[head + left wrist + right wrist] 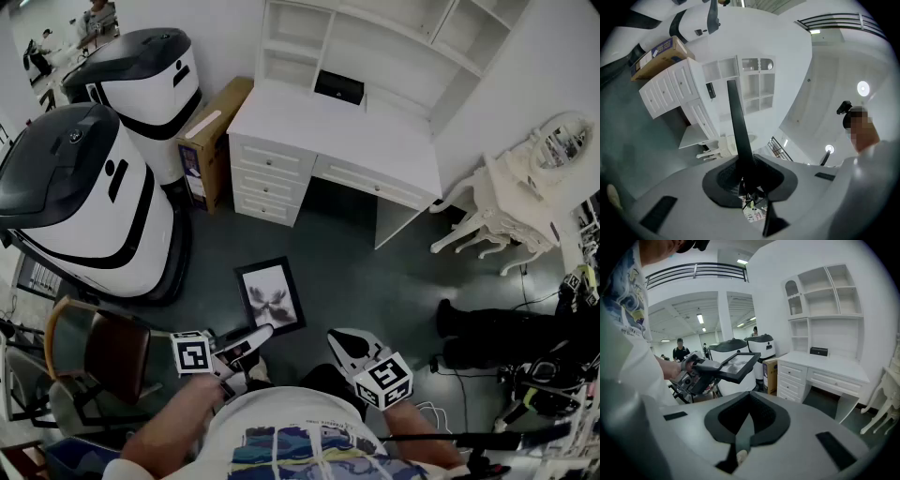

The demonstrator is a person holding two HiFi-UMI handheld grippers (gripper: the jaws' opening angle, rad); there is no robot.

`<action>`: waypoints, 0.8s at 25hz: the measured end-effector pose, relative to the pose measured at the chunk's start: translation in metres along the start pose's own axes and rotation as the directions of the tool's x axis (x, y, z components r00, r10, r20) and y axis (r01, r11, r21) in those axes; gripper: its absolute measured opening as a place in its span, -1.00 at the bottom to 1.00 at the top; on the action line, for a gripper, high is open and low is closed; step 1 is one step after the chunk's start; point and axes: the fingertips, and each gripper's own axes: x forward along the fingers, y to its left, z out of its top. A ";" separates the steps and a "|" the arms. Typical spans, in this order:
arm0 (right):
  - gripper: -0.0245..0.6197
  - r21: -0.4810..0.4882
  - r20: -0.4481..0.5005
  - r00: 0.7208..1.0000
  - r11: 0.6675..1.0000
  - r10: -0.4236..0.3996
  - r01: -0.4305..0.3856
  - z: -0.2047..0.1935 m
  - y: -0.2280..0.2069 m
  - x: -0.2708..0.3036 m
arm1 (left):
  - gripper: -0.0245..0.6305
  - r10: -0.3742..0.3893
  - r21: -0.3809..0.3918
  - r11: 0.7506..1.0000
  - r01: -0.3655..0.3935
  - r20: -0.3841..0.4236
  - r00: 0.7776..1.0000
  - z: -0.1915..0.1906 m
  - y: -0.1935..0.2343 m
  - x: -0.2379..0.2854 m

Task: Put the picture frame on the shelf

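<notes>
Progress: pickup done, placing not. The frame (270, 296) is off the floor, held out in front of the person, well short of the shelf (375, 47). Left to do, as I judge it: carry it across, raise it, and set it in a cubby.

Far left: two rounded pods (84, 197), glossy white shells with black tops and stripes. Beside them is a brown carton (216, 131), leaning against the table (309, 127).

Left hand-held gripper (262, 331): jaws clamped on the frame's near edge. From its own view the frame (738, 136) is a thin, flat black slab, seen edge-on and rising from between the dark pads. Face side: black border, pale print with a dark blot pattern, slight sheen.

Centre far: white painted table with drawers, top bare except a small black box (338, 87). The shelf above it is white, with square open cubbies that look empty.

Right hand-held gripper (339, 337): jaws together, nothing between them, held near the left one.

Far right: an ornate white vanity (525, 197) with curved legs.
</notes>
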 end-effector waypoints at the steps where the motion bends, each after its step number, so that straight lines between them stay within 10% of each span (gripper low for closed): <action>1: -0.85 -0.005 0.000 1.000 1.000 0.002 -0.002 0.002 0.001 0.004 | -0.70 -0.001 0.000 1.000 0.001 0.001 1.000 0.003 0.001 -0.002; 20: -0.84 -0.073 0.042 0.997 0.996 0.063 -0.060 0.069 -0.130 0.084 | -0.70 0.071 -0.011 0.997 -0.071 0.032 0.997 0.106 0.049 0.081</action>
